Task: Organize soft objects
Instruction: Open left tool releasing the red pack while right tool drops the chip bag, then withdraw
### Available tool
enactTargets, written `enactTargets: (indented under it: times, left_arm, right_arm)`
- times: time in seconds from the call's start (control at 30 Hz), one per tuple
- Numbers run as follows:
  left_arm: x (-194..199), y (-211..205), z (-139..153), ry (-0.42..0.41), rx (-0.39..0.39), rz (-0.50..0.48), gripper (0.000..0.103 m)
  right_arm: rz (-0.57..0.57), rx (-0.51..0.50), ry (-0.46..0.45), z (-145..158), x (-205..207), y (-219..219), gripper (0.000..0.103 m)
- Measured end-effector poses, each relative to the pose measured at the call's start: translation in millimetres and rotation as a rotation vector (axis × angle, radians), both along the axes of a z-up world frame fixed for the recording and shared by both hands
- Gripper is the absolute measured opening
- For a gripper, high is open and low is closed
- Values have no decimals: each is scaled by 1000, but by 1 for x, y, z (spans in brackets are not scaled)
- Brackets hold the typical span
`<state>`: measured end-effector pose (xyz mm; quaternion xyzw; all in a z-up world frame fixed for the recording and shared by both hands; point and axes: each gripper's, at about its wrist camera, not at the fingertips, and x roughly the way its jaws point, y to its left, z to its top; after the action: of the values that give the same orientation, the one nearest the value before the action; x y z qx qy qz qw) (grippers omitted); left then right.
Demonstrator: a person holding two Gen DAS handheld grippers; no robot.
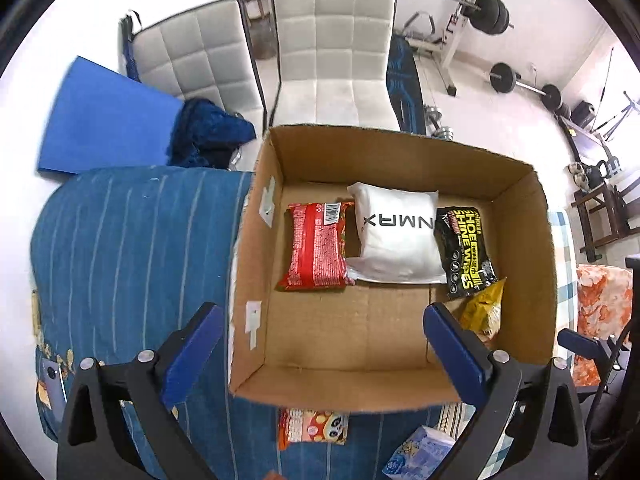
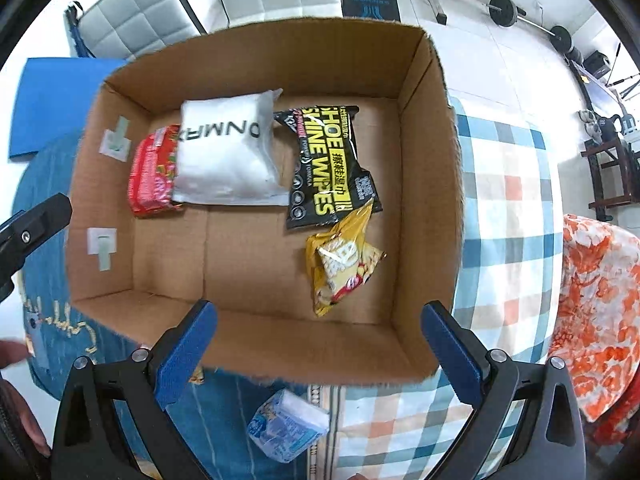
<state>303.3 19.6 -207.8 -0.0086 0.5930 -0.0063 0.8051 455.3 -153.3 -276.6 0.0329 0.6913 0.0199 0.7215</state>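
An open cardboard box (image 1: 400, 384) (image 2: 280, 352) holds a red noodle packet (image 1: 316, 252) (image 2: 150, 172), a white pouch (image 1: 396, 232) (image 2: 224, 156), a black shoe-wipes pack (image 1: 464, 252) (image 2: 324, 168) and a yellow snack bag (image 1: 484, 312) (image 2: 344, 264). My left gripper (image 1: 324, 332) is open and empty above the box's near wall. My right gripper (image 2: 320, 332) is open and empty over the same wall. A blue tissue pack (image 1: 420, 452) (image 2: 288, 428) and a pink snack packet (image 1: 314, 428) lie on the bedding in front of the box.
The box sits on a blue striped blanket (image 1: 132, 248) and a checked sheet (image 2: 508, 208). An orange floral cloth (image 2: 596, 300) lies at the right. White chairs (image 1: 336, 52), a blue mat (image 1: 108, 116) and gym weights (image 1: 492, 12) stand behind.
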Motion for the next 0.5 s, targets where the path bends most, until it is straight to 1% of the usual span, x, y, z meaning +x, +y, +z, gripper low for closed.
enactTargets:
  times: [0.03,0.2,0.37,0.5]
  left_arm:
    - [-8,-1,4,-9,6,0,103]
    - [-32,-4,16,-47,42,-9,103]
    - [-50,-1,33,-101,28,-27,103]
    - [-62,0,51,-165,45,-68,103]
  right_arm:
    - [0,2,-10,2,-1,1,103]
    - [-14,16,-100,28,-26,-2,103]
    - [-38,15,-142,51,-44,-3,103]
    - [-55,4,-176,69,-59,2,103]
